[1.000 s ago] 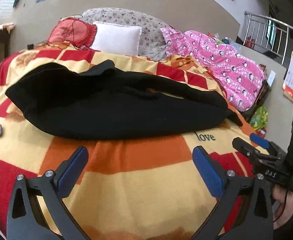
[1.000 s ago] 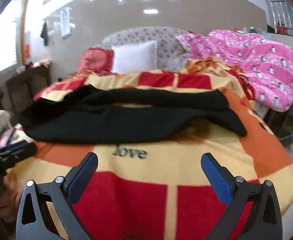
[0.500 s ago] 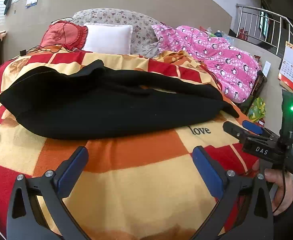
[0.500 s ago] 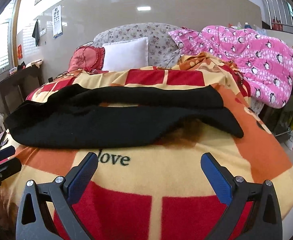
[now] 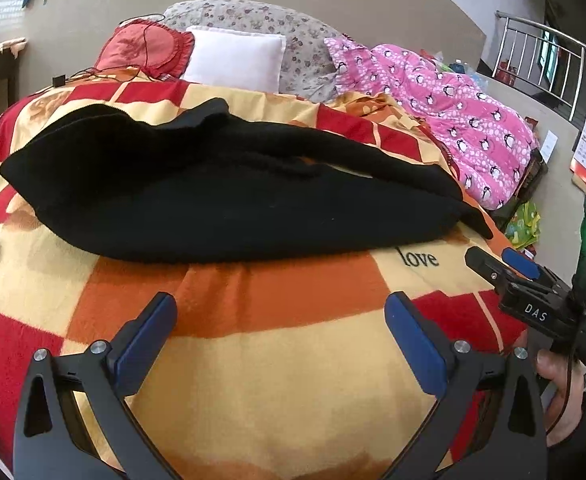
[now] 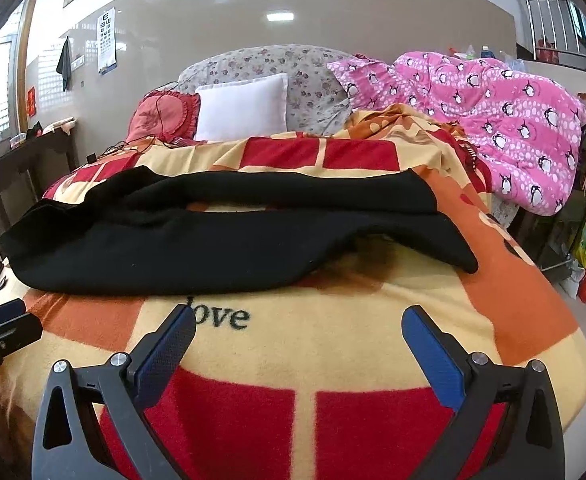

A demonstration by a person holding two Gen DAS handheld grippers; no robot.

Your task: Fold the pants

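You are holding both the left tongs point(image 5: 279, 320) and the right tongs point(image 6: 299, 334) spread and empty over the near blanket point(image 6: 333, 344). The black pants point(image 6: 229, 240) are lying lengthwise just beyond; pinch both ends evenly.

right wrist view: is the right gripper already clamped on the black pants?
No, the right gripper is open over the checked red, orange and yellow blanket, short of the black pants.
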